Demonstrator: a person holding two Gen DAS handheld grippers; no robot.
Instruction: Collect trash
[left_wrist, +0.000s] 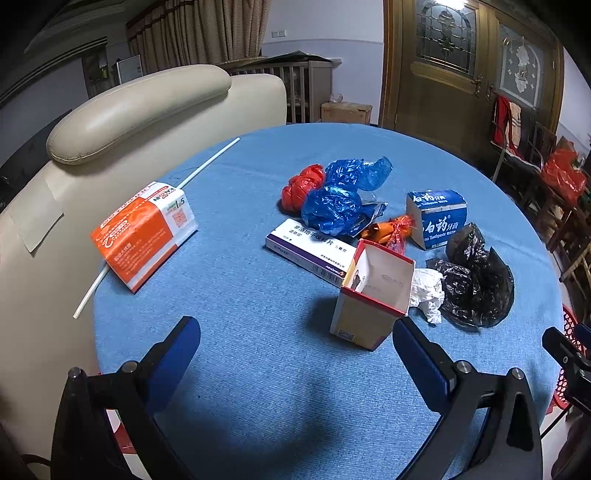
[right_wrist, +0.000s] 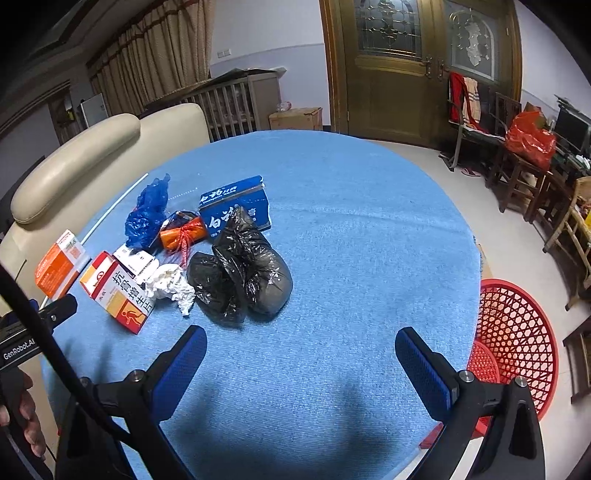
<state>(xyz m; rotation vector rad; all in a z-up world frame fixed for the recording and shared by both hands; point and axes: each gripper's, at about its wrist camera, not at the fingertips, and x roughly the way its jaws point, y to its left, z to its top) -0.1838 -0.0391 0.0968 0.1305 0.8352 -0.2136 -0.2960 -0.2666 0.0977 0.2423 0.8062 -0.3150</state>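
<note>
My left gripper (left_wrist: 295, 347) and right gripper (right_wrist: 301, 354) are both wide open, holding nothing, above the blue table (right_wrist: 351, 229). The trash sits in a pile ahead: an open box (left_wrist: 369, 295), a black bag (right_wrist: 243, 273), and crumpled white paper (right_wrist: 170, 284). A red basket (right_wrist: 517, 332) stands beside the table on my right.
</note>
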